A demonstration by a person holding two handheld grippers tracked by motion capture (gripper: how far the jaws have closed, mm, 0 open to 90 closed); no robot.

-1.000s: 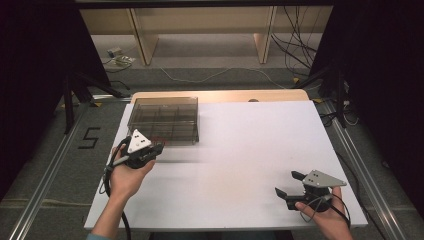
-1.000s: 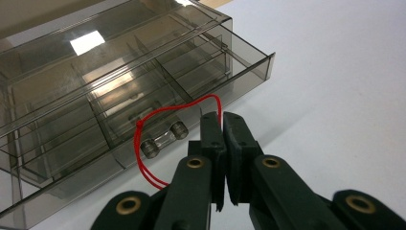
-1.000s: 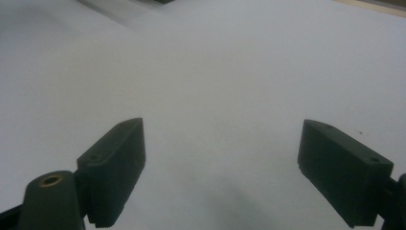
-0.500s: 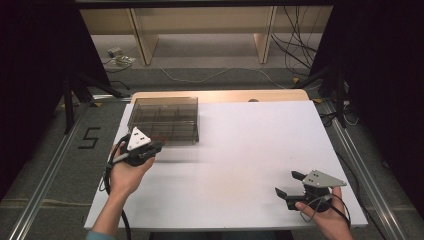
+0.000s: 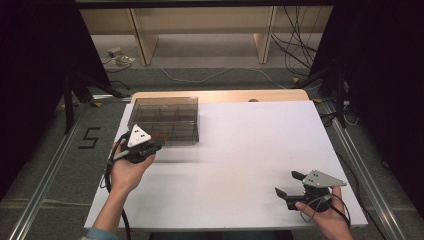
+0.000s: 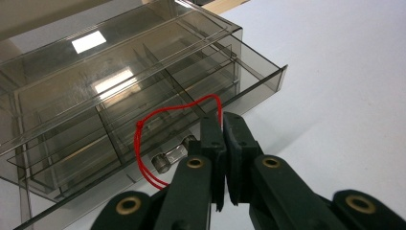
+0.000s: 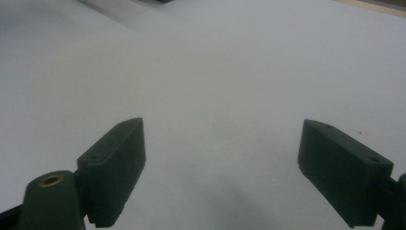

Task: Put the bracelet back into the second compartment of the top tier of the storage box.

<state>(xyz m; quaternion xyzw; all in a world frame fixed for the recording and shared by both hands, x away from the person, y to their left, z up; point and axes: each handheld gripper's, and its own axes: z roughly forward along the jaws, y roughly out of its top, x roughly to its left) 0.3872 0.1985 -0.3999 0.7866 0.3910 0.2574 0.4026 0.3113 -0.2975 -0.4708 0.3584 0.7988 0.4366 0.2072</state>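
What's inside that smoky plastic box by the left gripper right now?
The box shows thin dividers forming compartments that look bare. At its near edge lie a small metal cylinder and red string, pinched by the left gripper; whether they sit inside is unclear.

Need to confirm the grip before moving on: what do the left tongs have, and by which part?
The left tongs are shut on the red string, pinching its loop near the top, beside the smoky compartment box.

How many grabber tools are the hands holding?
2. The left gripper is at the near edge of the smoky plastic box, shut on a red string. The right gripper sits open near the white table's front right corner.
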